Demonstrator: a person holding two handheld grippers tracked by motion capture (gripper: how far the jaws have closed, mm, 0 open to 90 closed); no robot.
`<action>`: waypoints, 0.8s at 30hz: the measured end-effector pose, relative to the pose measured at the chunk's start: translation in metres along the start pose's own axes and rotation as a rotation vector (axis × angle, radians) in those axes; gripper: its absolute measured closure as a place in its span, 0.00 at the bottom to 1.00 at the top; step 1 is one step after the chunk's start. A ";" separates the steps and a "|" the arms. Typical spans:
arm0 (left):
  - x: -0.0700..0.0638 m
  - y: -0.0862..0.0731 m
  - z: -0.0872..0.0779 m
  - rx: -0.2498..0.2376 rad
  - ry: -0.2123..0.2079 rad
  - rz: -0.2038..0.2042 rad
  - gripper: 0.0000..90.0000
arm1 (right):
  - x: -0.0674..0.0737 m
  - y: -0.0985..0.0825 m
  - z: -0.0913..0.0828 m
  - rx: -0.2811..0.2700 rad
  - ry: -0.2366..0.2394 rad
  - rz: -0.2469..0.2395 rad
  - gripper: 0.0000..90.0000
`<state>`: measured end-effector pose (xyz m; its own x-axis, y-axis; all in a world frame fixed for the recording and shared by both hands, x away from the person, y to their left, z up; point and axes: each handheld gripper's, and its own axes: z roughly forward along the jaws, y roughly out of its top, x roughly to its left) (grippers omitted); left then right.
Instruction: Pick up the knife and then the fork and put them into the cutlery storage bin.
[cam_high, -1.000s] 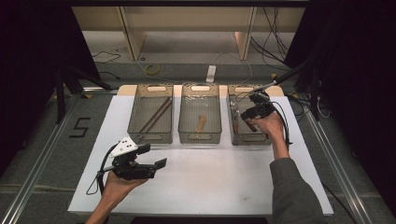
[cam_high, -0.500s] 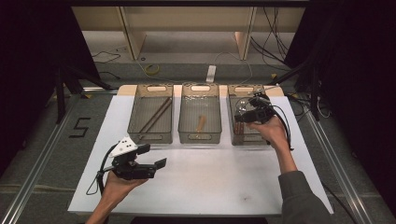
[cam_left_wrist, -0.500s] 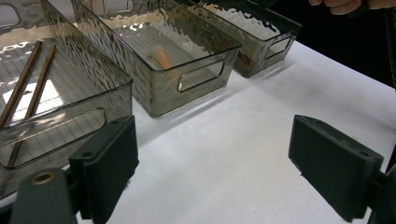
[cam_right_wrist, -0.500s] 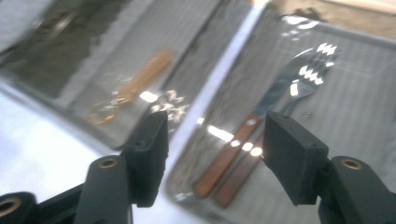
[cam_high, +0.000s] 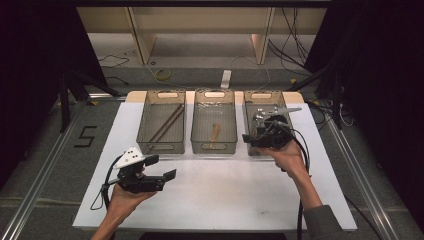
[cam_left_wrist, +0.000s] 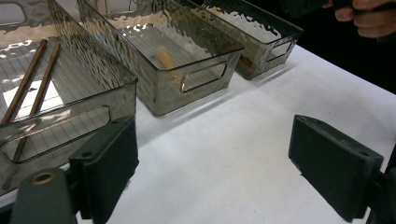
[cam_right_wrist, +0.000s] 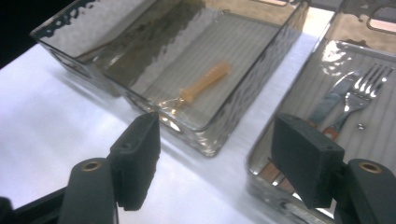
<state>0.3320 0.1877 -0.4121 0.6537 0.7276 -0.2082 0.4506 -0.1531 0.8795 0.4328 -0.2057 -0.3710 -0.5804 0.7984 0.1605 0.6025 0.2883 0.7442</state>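
Three smoky clear bins stand in a row at the back of the white table (cam_high: 225, 195). The left bin (cam_high: 145, 127) holds two brown chopsticks (cam_high: 167, 122) (cam_left_wrist: 30, 79). A pale wooden piece (cam_high: 215, 132) (cam_right_wrist: 205, 81) lies in the middle bin (cam_high: 194, 125). In the right bin (cam_high: 248, 112) I see a metal fork (cam_right_wrist: 369, 88) and a knife (cam_right_wrist: 334, 100). My right gripper (cam_high: 251, 136) (cam_right_wrist: 219, 163) hovers over that bin's near left corner, open; its jaws have just been opening and nothing is between them. Open and holding nothing, my left gripper (cam_high: 161, 167) (cam_left_wrist: 212, 172) hangs low over the table's front left.
The person's right hand (cam_left_wrist: 373, 18) is seen past the bins from the left gripper view. Cables trail from both grippers. Beyond the table stand a wooden shelf frame (cam_high: 200, 30) and loose cables on the floor. A "5" (cam_high: 85, 136) is marked on the floor at left.
My right gripper has drawn back toward the near end of the right bin and a little left, and its jaws have spread wider. The left gripper has stayed still.
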 end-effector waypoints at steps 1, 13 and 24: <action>-0.001 0.000 0.001 -0.001 -0.001 0.000 0.17 | 0.003 -0.002 -0.001 -0.004 0.004 -0.001 0.37; -0.002 0.000 0.001 0.003 -0.011 -0.001 0.17 | 0.015 -0.023 -0.011 -0.086 0.099 -0.012 0.33; -0.001 0.000 0.001 -0.002 -0.022 -0.010 0.17 | 0.020 -0.046 -0.015 -0.122 0.135 -0.030 0.30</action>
<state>0.3324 0.1865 -0.4120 0.6622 0.7144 -0.2260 0.4560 -0.1449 0.8781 0.3850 -0.2105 -0.3920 -0.6703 0.7097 0.2168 0.5178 0.2380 0.8217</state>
